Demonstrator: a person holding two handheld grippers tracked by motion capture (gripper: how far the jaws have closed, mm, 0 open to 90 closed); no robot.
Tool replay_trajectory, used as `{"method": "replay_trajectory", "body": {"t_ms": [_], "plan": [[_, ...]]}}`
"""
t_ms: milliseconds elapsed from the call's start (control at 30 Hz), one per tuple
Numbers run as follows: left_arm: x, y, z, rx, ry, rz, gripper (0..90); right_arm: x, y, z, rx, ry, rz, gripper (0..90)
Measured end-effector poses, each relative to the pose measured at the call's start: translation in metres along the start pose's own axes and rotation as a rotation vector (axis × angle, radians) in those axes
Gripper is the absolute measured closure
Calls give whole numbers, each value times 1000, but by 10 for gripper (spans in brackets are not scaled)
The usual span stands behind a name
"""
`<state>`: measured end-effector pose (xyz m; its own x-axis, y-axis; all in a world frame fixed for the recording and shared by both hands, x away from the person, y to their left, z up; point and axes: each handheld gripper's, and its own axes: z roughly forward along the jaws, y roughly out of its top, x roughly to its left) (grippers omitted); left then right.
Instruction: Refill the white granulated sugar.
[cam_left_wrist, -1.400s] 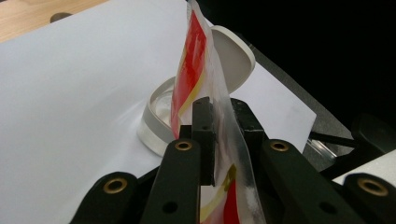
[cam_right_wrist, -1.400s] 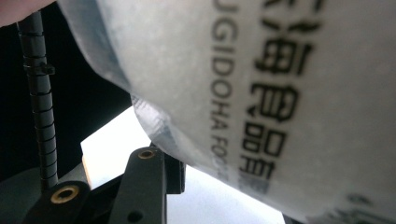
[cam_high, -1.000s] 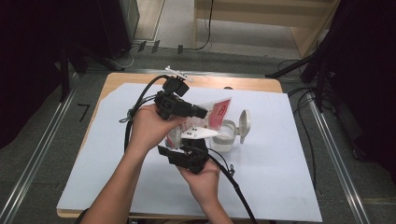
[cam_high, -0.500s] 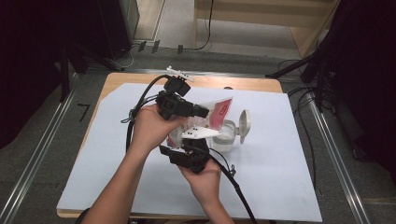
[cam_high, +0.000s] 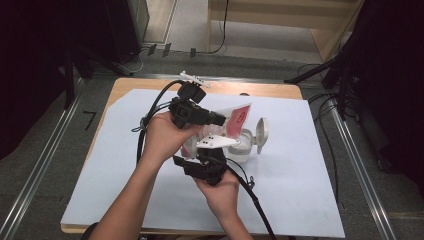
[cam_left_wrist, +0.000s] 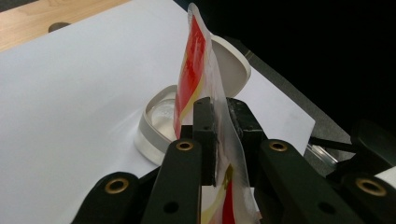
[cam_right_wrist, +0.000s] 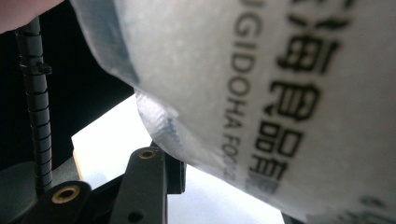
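A red and clear plastic pouch (cam_high: 239, 117) hangs over a clear round tub (cam_high: 246, 149) whose white flip lid (cam_high: 261, 134) stands open. My left gripper (cam_high: 224, 120) is shut on the pouch; in the left gripper view the jaws (cam_left_wrist: 220, 135) pinch the pouch (cam_left_wrist: 192, 70) above the tub (cam_left_wrist: 158, 122). Just below, under its grey plate, my right gripper (cam_high: 211, 149) points up at the pouch's lower end. In the right gripper view the printed pouch (cam_right_wrist: 261, 93) lies against the camera, one finger (cam_right_wrist: 154, 179) stands apart to the left, and the tips are hidden.
A large white sheet (cam_high: 300, 195) covers the wooden table (cam_high: 145, 86). Both gripper cables (cam_high: 255, 200) trail across the near side. Dark stands and floor cables surround the table; a metal rail (cam_high: 357, 165) runs along its right side.
Hardly anything differs. The right gripper has crept slightly up toward the pouch's lower end, while the left gripper keeps the pouch over the tub.
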<state>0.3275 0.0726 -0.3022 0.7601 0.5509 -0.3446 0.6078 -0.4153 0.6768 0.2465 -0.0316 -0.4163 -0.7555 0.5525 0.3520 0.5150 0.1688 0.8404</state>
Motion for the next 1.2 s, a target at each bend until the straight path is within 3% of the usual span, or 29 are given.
{"method": "replay_trajectory", "body": {"t_ms": [1200], "plan": [[-4, 1, 3, -13, 8, 11, 834, -1, 1, -4, 12, 0, 5, 632]]}}
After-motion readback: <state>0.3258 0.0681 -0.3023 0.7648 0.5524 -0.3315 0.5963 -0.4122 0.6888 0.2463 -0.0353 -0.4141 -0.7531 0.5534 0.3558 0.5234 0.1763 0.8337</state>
